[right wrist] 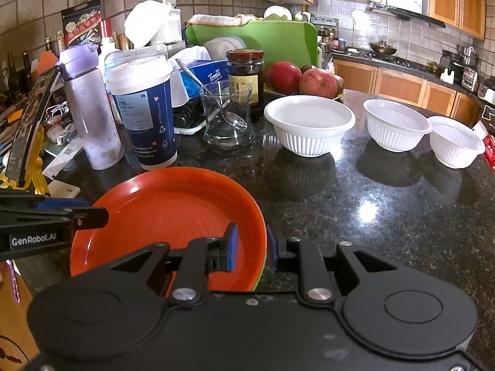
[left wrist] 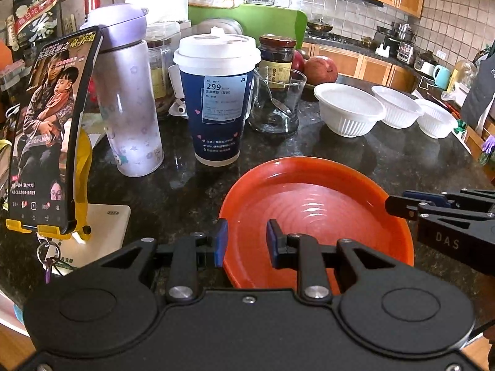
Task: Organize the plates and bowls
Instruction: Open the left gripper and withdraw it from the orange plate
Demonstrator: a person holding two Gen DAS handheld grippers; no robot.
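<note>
1. The shallow round orange plastic plate [left wrist: 312,213] lies at the near edge of the dark speckled granite counter [right wrist: 386,216]. In the right wrist view a thin green edge shows beneath its right rim, so it sits on top of at least one other plate.

2. The left gripper [left wrist: 246,242] straddles the plate's left rim: one blue-padded finger outside, one inside. A visible gap remains between pads and rim, so the jaws stand narrow but not clamped.

3. The right gripper [right wrist: 251,249] straddles the right rim in the same manner, with its jaws narrow. Whether its pads press on the rim I cannot tell.

4. Three white ribbed plastic bowls sit in a row further back on the right: the nearest white bowl [right wrist: 309,125], the middle white bowl [right wrist: 396,128] and the far white bowl [right wrist: 456,140], all upright and apart from one another.

5. Open counter lies between the plate and the bowls, and to the plate's right.

6. The left is crowded: a blue paper cup with white lid [left wrist: 216,102] near the plate's far rim, a lilac bottle [left wrist: 126,99] and a clear glass with a spoon [left wrist: 277,102].
</note>
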